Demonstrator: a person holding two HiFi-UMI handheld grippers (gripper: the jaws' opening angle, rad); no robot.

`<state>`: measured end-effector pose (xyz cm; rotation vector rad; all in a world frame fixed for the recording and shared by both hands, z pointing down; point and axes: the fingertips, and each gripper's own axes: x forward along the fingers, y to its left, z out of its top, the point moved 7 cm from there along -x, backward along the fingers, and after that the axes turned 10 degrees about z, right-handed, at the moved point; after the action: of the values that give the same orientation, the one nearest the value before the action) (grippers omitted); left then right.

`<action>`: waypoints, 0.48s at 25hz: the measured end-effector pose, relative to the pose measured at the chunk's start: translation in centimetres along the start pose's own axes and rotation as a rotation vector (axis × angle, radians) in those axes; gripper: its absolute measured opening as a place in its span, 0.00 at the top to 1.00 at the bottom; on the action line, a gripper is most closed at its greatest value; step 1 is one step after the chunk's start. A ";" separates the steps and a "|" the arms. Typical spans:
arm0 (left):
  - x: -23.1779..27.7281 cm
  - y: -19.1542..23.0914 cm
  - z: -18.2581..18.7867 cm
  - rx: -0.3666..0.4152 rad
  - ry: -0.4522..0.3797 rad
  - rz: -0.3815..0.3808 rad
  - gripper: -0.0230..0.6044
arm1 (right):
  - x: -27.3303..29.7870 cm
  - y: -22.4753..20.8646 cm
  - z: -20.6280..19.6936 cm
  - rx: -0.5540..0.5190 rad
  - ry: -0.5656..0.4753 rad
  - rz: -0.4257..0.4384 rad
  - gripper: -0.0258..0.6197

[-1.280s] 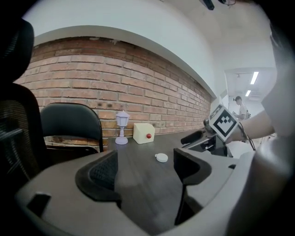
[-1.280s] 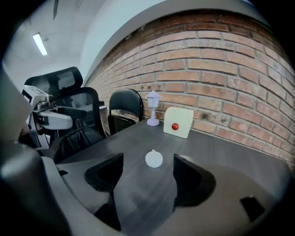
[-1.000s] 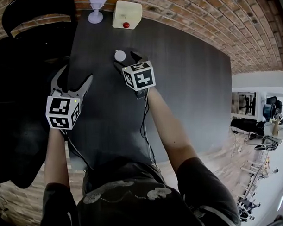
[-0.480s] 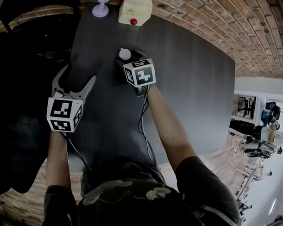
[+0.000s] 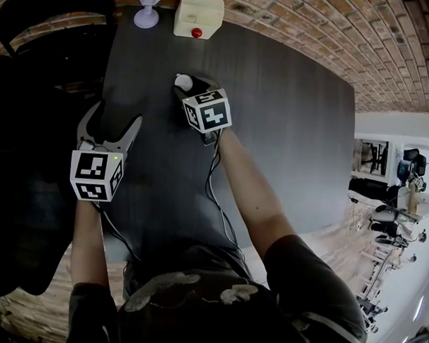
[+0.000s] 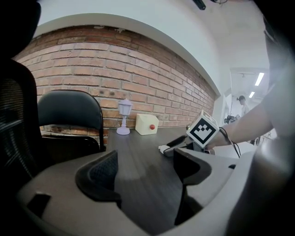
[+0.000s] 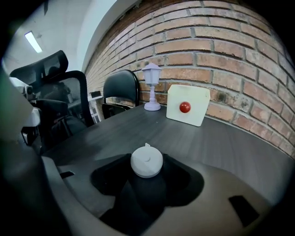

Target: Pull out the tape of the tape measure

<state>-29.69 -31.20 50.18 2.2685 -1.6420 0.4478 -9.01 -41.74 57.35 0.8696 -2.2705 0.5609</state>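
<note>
The tape measure point(image 7: 146, 162) lies flat on the table point(image 5: 269, 130) between the jaws of the right gripper point(image 5: 189, 83), which have just been closing and now seem to press on its round sides. Its small tab point(image 7: 146, 145) points away toward the brick wall. Only the right gripper view shows this tab; the head view shows the left gripper point(image 5: 114, 116) with its jaws apart and empty, to the left and nearer the person.

Right gripper point(image 5: 188, 86) fingers have just closed onto the tape measure point(image 7: 146, 161); left gripper point(image 5: 114, 116) gapes empty.
</note>
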 end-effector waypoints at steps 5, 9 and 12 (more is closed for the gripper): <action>-0.2 -0.5 0.1 0.002 -0.005 -0.012 0.37 | 0.0 -0.1 0.0 -0.005 0.022 0.011 0.60; -0.6 -0.6 0.6 0.010 -0.010 -0.023 0.37 | -0.8 0.4 -0.4 -0.002 0.058 0.040 0.60; -1.1 -0.6 1.0 0.019 -0.012 -0.029 0.37 | -2.1 1.0 -0.7 0.020 0.043 0.047 0.60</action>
<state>-29.41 -30.49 48.83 2.3102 -1.6149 0.4460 -8.20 -39.76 56.22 0.8078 -2.2556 0.6184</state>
